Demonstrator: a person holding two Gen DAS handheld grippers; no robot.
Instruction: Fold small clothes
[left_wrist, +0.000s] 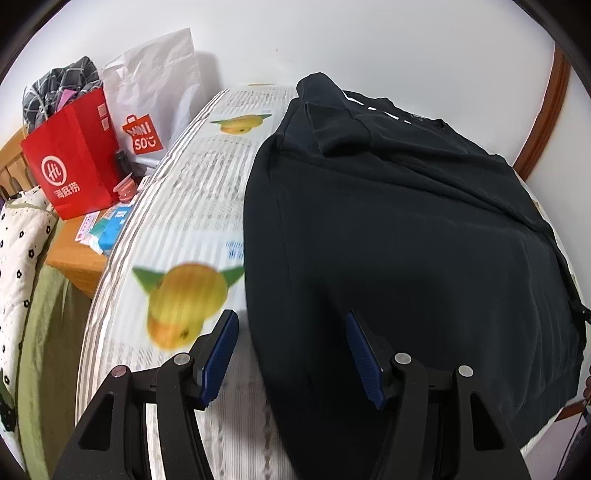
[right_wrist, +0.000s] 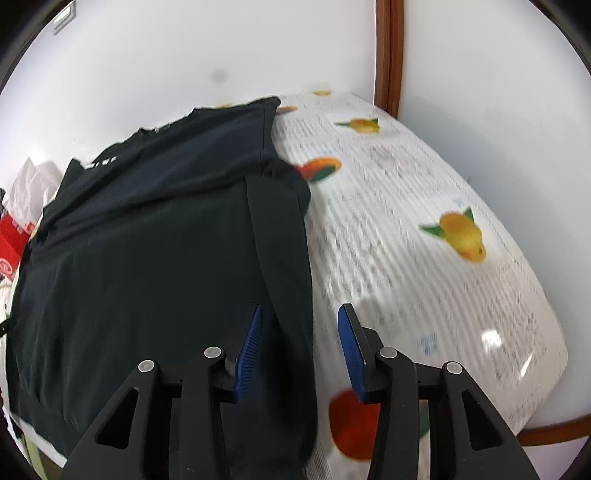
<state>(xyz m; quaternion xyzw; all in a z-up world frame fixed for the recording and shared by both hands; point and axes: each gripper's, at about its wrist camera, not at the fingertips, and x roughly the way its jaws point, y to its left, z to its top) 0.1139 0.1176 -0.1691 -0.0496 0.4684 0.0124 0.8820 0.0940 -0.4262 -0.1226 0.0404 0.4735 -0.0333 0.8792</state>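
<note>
A black T-shirt (left_wrist: 399, 236) lies flat on a table covered with a white fruit-print cloth (left_wrist: 184, 206). Its left sleeve is folded onto the body, and white lettering shows near the collar. My left gripper (left_wrist: 291, 325) is open and empty, hovering over the shirt's near left edge. In the right wrist view the same shirt (right_wrist: 140, 240) fills the left side, with its right side folded inward as a long strip. My right gripper (right_wrist: 301, 317) is open and empty above the shirt's near right edge.
Left of the table stands a wooden nightstand (left_wrist: 74, 258) with a red paper bag (left_wrist: 74, 162), a white Miniso bag (left_wrist: 147, 107) and small packets. A quilted blanket (left_wrist: 18, 258) lies further left. White walls and a brown door frame (right_wrist: 388, 55) are behind.
</note>
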